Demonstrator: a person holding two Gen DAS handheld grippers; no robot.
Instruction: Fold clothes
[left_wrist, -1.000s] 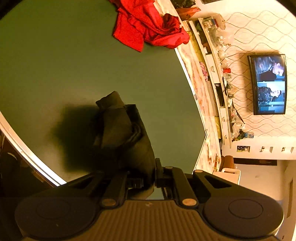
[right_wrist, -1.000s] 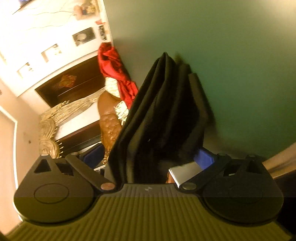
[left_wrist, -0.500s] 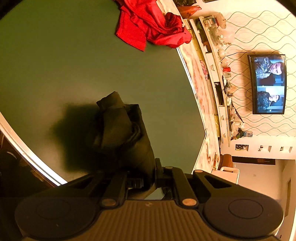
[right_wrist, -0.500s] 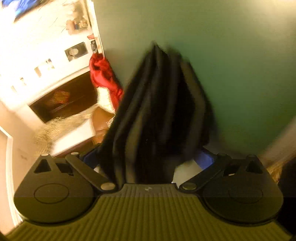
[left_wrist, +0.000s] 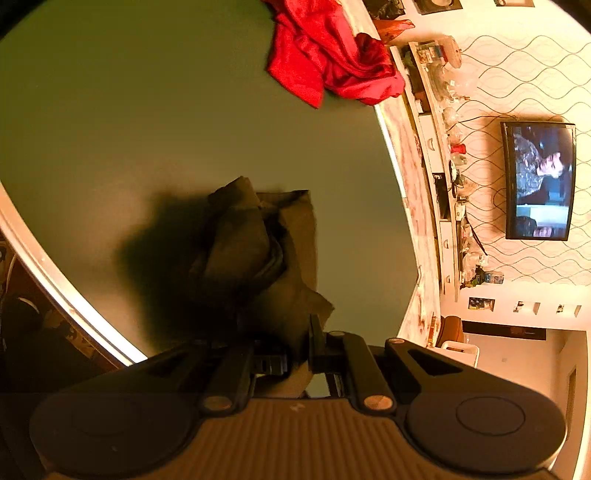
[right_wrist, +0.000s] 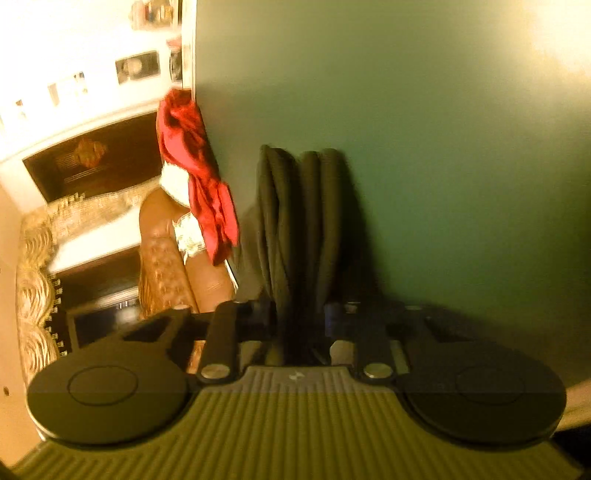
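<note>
- Left gripper (left_wrist: 298, 360): fingers drawn close together, clamped on one end of the dark garment (left_wrist: 258, 254). Cloth passes between the fingers and bunches up just ahead of them.
- Right gripper (right_wrist: 300, 314): fingers likewise closed in on the dark garment (right_wrist: 295, 221); several vertical folds of cloth rise from between the fingers. View slightly blurred.
- Dark garment: gathered in thick pleats, held at both grippers. In the left wrist view it sits as a crumpled bundle over the green table (left_wrist: 129, 129), casting a heavy shadow to the left. Whether it touches the table surface I cannot tell.
- Green table (right_wrist: 443, 166): fills most of both views. Its pale rim runs along the lower left of the left wrist view.
- Red garment (left_wrist: 328, 62): crumpled heap at the far edge of the table, well apart from the dark one. In the right wrist view the red garment (right_wrist: 195, 173) drapes over the table edge.
- Beyond the table, left wrist view: cluttered shelf (left_wrist: 447, 147) along a wall with wavy-patterned paper; television (left_wrist: 537, 181) switched on, mounted on that wall.
- Beyond the table, right wrist view: brown tufted chair (right_wrist: 170, 266) just past the table edge, below the red garment.
</note>
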